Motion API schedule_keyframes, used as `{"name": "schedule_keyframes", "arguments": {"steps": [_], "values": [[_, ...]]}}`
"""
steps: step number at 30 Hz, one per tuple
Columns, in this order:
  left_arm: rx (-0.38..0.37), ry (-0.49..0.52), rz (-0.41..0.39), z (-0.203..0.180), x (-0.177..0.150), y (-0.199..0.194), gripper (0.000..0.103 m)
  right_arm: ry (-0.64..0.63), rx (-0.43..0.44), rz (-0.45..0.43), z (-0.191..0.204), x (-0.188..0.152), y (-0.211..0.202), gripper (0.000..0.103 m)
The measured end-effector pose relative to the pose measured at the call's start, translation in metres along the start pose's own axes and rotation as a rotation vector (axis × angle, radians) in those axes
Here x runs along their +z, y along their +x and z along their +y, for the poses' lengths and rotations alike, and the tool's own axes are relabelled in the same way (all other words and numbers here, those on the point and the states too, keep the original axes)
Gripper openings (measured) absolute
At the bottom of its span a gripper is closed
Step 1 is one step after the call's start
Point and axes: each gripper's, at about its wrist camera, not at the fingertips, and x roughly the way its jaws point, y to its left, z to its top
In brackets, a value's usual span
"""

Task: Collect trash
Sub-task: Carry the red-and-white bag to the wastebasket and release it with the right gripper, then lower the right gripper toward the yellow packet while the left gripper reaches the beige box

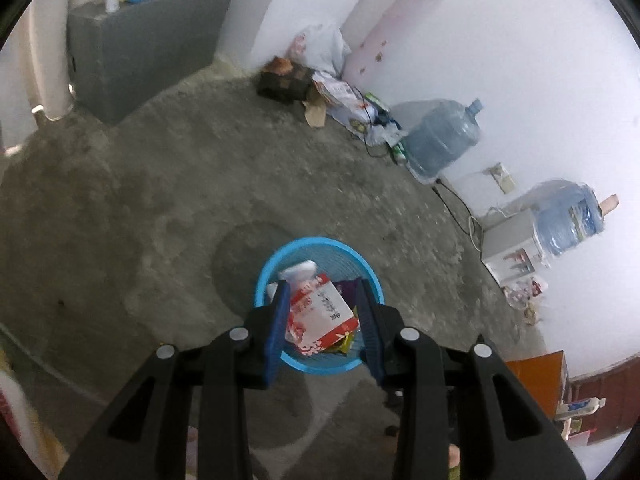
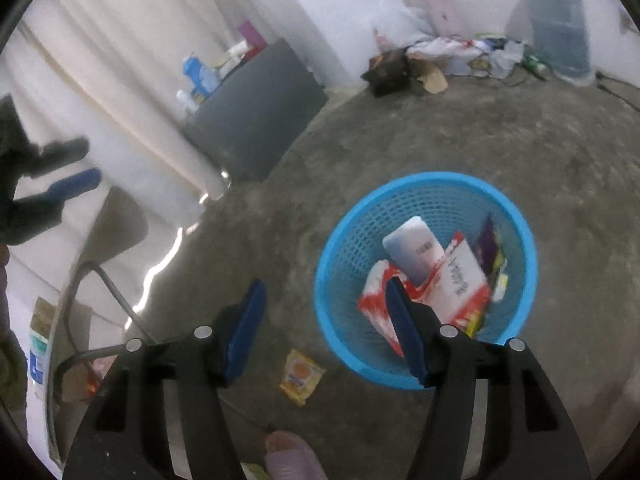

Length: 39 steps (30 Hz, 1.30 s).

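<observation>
Yellow-orange snack wrapper (image 2: pixel 301 377) flat on the concrete floor (image 2: pixel 520 140), just left of the blue basket (image 2: pixel 424 184), long axis running near to far. Directly below the right gripper (image 2: pixel 326 296), between wide, empty jaws; nearer than the left gripper (image 1: pixel 322 292), likewise spread and empty above the basket's trash.

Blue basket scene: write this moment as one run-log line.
left tool: open | right tool: open | blue basket: holds trash | yellow wrapper: on floor

Blue mesh basket (image 2: pixel 426 208) holds a red-and-white packet (image 2: pixel 460 280); yellow-orange wrapper (image 2: pixel 301 376) on grey floor (image 2: pixel 520 140).
</observation>
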Motion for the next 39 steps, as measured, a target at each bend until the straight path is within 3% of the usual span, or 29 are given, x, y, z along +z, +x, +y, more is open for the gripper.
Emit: {"name": "schedule_keyframes", "arguments": {"steps": [5,7,11,19,29,33,39], "values": [[0.021,0.022,-0.049,0.004,-0.002,-0.040,0.034,-0.047,0.012,-0.021,0.007,-0.003,-0.024,0.060],[0.036,0.050,-0.077,0.006,-0.009,-0.064,0.042,-0.081,0.036,-0.021,0.018,-0.011,-0.031,0.060],[0.072,0.077,-0.109,0.018,-0.027,-0.101,0.044,-0.140,0.077,0.001,0.043,-0.028,-0.029,0.060],[0.142,-0.004,-0.185,0.074,-0.078,-0.191,0.046,-0.223,0.125,0.079,0.088,-0.054,-0.012,0.060],[0.323,-0.119,-0.396,0.149,-0.137,-0.326,0.048,-0.225,0.139,0.141,0.129,-0.070,0.005,0.060],[0.346,-0.156,-0.417,0.169,-0.154,-0.343,0.048,-0.207,0.115,0.151,0.139,-0.070,0.014,0.060],[0.294,-0.139,-0.376,0.171,-0.169,-0.330,0.048,-0.182,0.061,0.193,0.145,-0.076,0.036,0.060]]}}
